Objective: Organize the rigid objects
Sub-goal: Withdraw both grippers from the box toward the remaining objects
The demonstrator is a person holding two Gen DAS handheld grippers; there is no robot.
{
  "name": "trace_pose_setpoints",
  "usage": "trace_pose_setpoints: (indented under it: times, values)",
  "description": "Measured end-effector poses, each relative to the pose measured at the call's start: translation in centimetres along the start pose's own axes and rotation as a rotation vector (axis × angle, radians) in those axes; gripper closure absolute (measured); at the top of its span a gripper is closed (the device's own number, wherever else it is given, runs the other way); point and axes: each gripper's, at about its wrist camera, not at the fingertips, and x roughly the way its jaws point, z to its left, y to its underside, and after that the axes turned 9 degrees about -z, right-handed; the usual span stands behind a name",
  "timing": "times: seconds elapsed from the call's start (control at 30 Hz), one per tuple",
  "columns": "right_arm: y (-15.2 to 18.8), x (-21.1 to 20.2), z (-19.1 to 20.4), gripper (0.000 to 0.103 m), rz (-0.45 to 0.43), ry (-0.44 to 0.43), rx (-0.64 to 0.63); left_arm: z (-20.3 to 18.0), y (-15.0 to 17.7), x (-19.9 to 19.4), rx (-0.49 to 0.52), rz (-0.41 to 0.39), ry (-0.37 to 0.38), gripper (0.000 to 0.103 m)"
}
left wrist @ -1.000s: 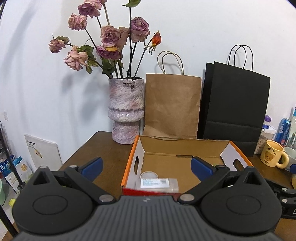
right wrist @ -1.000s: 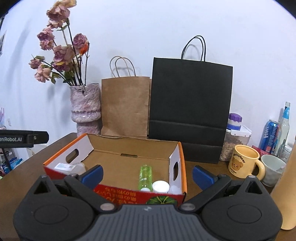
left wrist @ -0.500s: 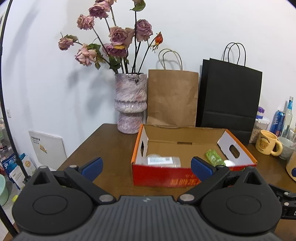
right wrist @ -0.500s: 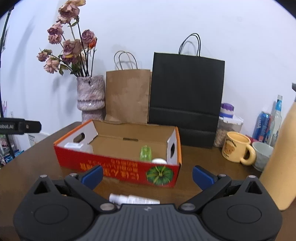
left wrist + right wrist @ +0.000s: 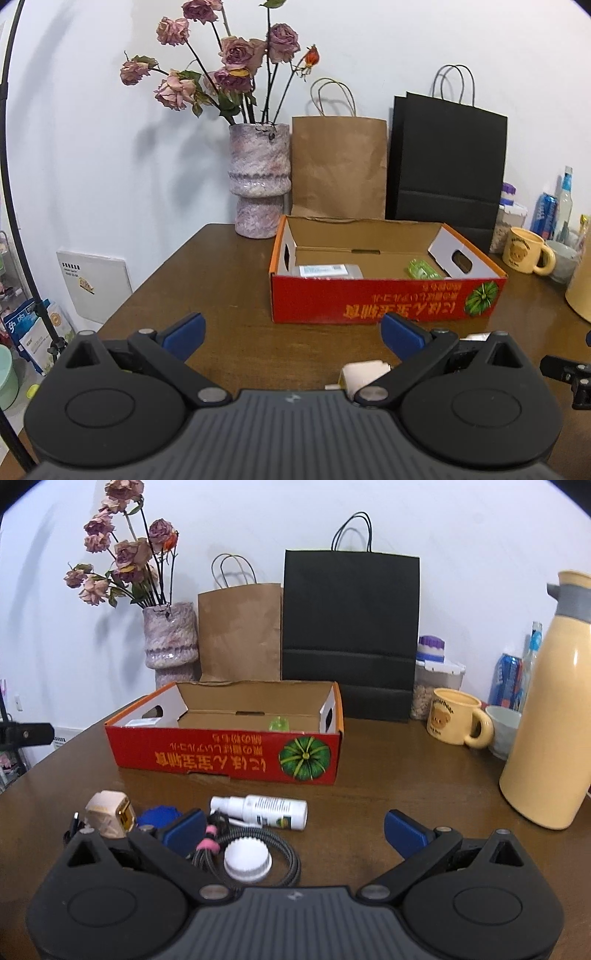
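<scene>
Plain white wall (image 5: 369,44) behind, evenly lit, faint shadows cast on it by dried roses (image 5: 229,62). Dark brown wooden table (image 5: 229,280) pushed against that wall. Along its far edge: marbled vase (image 5: 258,181), brown paper bag (image 5: 240,631), black paper bag (image 5: 351,627).

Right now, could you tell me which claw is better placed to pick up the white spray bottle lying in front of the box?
Right. The right claw is open just behind the white spray bottle; the left claw's view doesn't show it.
</scene>
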Motion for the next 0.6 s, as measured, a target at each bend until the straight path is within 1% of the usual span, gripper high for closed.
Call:
trace_pose_setpoints:
  times: [0.17,0.23,0.33,0.5,0.6]
  values:
    - [1.6,0.3,-0.5,0.000,0.043,0.010,0.022,0.0,1.1,0.1,0.002,0.015,0.018,0.000]
    - [2.2,0.7,-0.5,0.000,0.062,0.012,0.021,-0.1,1.6,0.2,0.010,0.022,0.014,0.000]
    - [2.6,1.4,-0.2,0.000,0.086,0.007,0.016,0.0,2.2,0.7,0.015,0.047,0.018,0.000]
    - [2.9,2.3,0.8,0.000,0.109,-0.034,-0.008,0.3,2.7,1.2,0.007,0.073,0.015,0.000]
    - [2.8,3.3,1.6,0.000,0.124,-0.062,-0.019,0.5,2.7,1.1,0.003,0.073,0.013,0.000]
